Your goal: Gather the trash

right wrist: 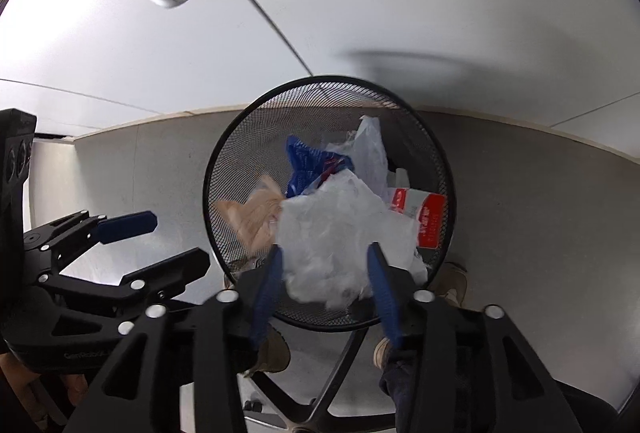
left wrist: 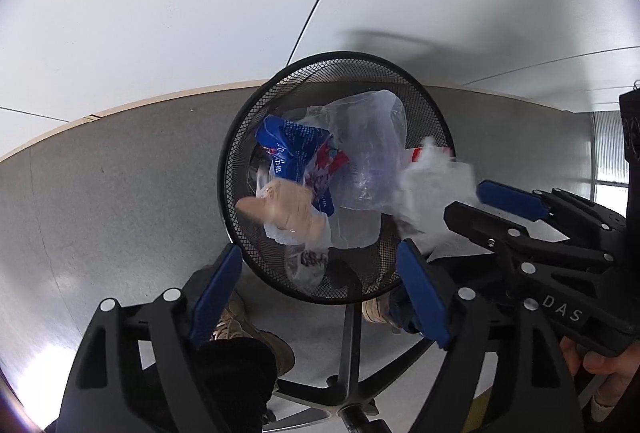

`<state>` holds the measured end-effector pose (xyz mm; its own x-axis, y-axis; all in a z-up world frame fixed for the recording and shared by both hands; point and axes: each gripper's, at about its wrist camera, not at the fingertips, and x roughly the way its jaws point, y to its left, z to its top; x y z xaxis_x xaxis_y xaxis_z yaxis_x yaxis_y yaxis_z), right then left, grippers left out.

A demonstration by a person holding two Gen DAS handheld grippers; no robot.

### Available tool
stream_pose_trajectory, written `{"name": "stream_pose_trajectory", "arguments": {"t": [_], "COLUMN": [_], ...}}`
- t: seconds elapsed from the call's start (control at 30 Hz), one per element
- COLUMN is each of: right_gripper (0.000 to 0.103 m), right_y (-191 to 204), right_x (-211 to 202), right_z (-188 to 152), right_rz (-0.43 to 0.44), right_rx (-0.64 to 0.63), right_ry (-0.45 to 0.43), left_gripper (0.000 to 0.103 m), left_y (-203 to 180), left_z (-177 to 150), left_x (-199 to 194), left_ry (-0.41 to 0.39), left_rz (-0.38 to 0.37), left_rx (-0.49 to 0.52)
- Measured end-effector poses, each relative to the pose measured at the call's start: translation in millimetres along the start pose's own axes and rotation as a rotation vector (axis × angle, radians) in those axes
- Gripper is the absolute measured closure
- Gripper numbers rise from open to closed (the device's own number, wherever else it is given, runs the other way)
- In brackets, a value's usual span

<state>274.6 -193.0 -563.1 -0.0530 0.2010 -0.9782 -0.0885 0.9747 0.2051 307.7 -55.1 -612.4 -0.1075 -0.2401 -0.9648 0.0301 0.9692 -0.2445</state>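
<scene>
Both grippers hung above the mesh bin (right wrist: 224, 193), left gripper (left wrist: 320, 285) spread empty, right gripper (right wrist: 326, 287) released around white crumpled paper (right wrist: 344, 245) at the bin's 6 o'clock rim, which might snag it and spill it outside.

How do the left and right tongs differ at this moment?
The right tongs have a blurred white crumpled wad between their pads over the bin; nothing lies between the pads of the left tongs. The left tongs gape wider than the right. Whether the right pads touch the wad, I cannot tell. Both are black with blue pads and point down at the bin.
</scene>
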Motion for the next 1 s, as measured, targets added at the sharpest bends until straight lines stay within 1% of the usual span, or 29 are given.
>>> {"name": "stream_pose_trajectory", "arguments": {"t": [0.07, 0.1, 0.13, 0.17, 0.2, 0.27, 0.3, 0.37, 0.4, 0.47, 0.53, 0.6, 0.67, 0.77, 0.83, 0.87, 0.93, 1.0], "right_gripper": [0.036, 0.033, 0.029, 0.027, 0.026, 0.019, 0.017, 0.010, 0.009, 0.005, 0.003, 0.003, 0.003, 0.003, 0.003, 0.003, 0.003, 0.003], "right_y": [-2, -4, -5, -6, -6, -6, -7, -7, -8, -11, -14, -15, -12, -9, -9, -10, -11, -11], "right_x": [-3, -3, -3, -4, -4, -5, -6, -7, -7, -9, -12, -18, -24, -35, -42, -45, -50, -57], "right_z": [0, 0, -1, 0, 0, 0, 0, -1, -1, -2, -4, -6, -10, -14, -16, -17, -20, -22], "right_rz": [-0.024, -0.032, -0.039, -0.039, -0.042, -0.064, -0.069, -0.083, -0.087, -0.086, -0.068, -0.051, -0.071, -0.079, -0.062, -0.064, -0.057, -0.046], "right_rx": [0.010, 0.019, 0.026, 0.028, 0.027, 0.025, 0.026, 0.031, 0.035, 0.050, 0.072, 0.087, 0.084, 0.080, 0.082, 0.086, 0.091, 0.094], "right_ry": [-0.014, -0.015, -0.015, -0.015, -0.016, -0.023, -0.025, -0.027, -0.026, -0.031, -0.037, -0.052, -0.081, -0.119, -0.136, -0.143, -0.155, -0.160], "left_gripper": [0.011, 0.011, 0.008, 0.005, 0.004, 0.004, 0.004, 0.004, 0.004, 0.004, 0.004, 0.004, 0.004, 0.004, 0.004, 0.004, 0.004, 0.004], "left_y": [1, 2, 3, 4, 5, 6, 7, 9, 10, 10, 8, 6, 2, 0, -2, -2, -3, -5], "left_z": [-1, -1, -2, -2, -4, -4, -4, -6, -5, -6, -7, -8, -9, -9, -10, -11, -12, -14], "left_x": [-1, -2, -3, -4, -7, -8, -7, -7, -5, -4, -4, -3, -7, -13, -18, -21, -32, -39], "left_ry": [-0.004, -0.004, -0.004, -0.006, -0.008, -0.010, -0.008, 0.000, 0.002, -0.005, -0.004, -0.018, -0.047, -0.079, -0.101, -0.110, -0.155, -0.185], "left_rz": [0.020, 0.018, 0.017, 0.024, 0.032, 0.046, 0.050, 0.037, 0.037, 0.064, 0.093, 0.129, 0.165, 0.258, 0.322, 0.346, 0.370, 0.424], "left_rx": [0.000, -0.004, -0.012, -0.017, -0.018, -0.023, -0.030, -0.042, -0.043, -0.037, -0.020, 0.000, 0.019, 0.031, 0.030, 0.027, 0.024, 0.022]}}
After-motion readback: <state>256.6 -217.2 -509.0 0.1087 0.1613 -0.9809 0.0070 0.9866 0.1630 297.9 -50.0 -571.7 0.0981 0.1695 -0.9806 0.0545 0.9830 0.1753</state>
